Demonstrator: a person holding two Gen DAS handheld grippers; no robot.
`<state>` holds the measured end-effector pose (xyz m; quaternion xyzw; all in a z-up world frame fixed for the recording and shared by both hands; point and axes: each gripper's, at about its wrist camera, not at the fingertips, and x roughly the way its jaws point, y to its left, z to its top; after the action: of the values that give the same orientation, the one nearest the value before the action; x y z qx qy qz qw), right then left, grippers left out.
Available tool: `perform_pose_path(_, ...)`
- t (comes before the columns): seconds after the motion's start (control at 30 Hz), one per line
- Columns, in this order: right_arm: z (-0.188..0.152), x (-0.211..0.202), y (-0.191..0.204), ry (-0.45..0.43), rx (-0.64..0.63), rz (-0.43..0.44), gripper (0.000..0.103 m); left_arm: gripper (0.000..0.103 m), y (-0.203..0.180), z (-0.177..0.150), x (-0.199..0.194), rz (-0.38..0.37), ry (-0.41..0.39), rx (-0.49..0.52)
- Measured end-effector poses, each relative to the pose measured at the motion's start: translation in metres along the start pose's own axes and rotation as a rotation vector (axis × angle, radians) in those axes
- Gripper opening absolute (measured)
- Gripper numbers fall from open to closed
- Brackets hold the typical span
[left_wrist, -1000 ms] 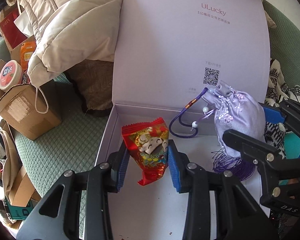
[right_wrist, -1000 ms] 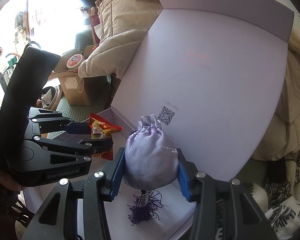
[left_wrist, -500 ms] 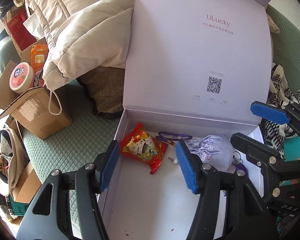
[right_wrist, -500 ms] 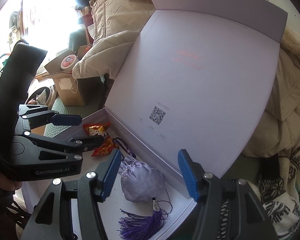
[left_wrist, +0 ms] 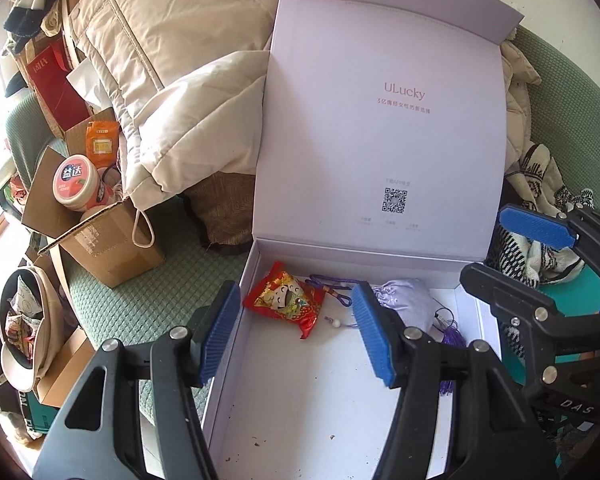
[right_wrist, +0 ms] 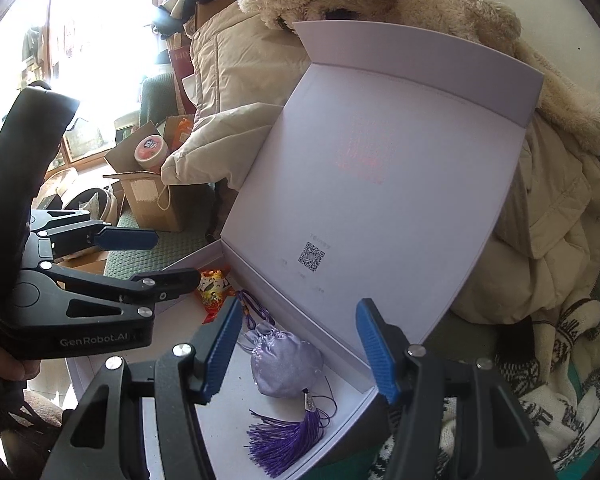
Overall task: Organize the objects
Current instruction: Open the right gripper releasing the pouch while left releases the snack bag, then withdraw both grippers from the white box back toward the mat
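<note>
Left wrist view: the left claw (left_wrist: 296,332) is seen apart and empty, its jaws just opened, and the snack packet (left_wrist: 286,304) has been dropped into the box (left_wrist: 236,344) at its far left corner. The right claw (right_wrist: 300,346) likewise stands apart, the pouch (right_wrist: 286,366) released beside the packet. Both items count as stowed. A coat (left_wrist: 172,80) leans behind the box lid; nothing blocks withdrawal.
</note>
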<state>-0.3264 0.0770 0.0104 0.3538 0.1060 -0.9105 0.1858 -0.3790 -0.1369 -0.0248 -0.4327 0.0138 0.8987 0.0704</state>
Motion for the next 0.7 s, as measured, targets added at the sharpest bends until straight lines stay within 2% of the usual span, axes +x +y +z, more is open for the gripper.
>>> perform_pose_path(0.33, 0.005, -0.039, 0.003, -0.045, -0.01, -0.01, 0.06, 0.057, -0.015, 0.005, -0.055, 0.014, -0.046, 0.004)
perform_pose_path(0.7, 0.006, -0.088, 0.013, -0.096, -0.018, -0.01, 0.06, 0.057, -0.028, -0.004, -0.115, 0.027, -0.098, 0.006)
